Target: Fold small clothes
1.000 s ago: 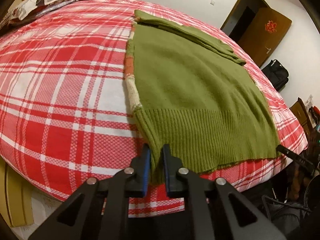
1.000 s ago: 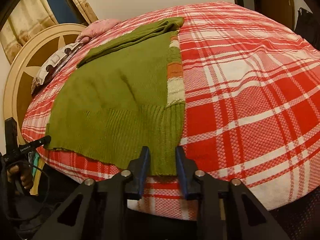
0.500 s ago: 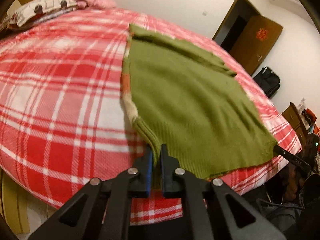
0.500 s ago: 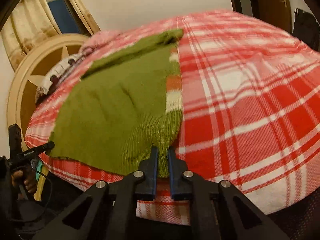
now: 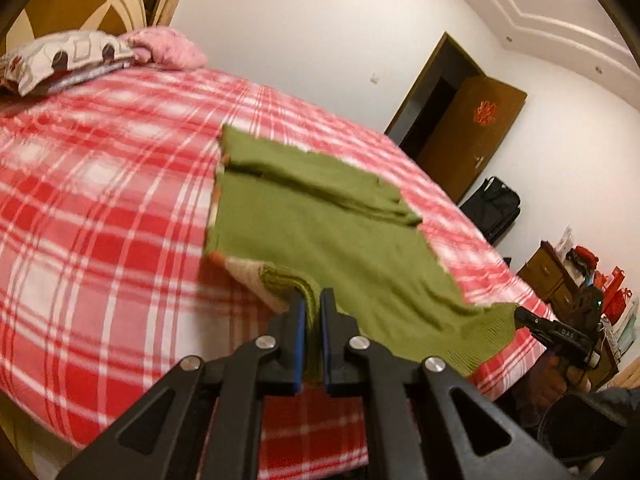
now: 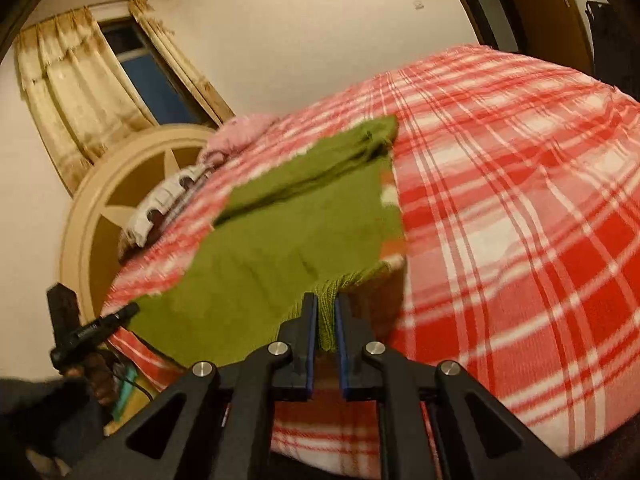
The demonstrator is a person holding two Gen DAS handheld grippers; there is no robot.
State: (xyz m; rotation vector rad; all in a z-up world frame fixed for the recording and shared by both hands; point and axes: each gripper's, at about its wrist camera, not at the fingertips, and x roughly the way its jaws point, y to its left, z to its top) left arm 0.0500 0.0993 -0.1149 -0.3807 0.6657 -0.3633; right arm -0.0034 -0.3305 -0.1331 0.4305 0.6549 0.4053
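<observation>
Green sweater [image 5: 320, 236] hem in both tongs

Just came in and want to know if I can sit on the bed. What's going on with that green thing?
A person is folding a green sweater on the red plaid bed. The left hand-held gripper and the right hand-held gripper are each shut on a corner of the sweater's near hem and hold it raised off the bed. The sleeves already lie folded across the far end, and the rest of the sweater lies flat.
</observation>
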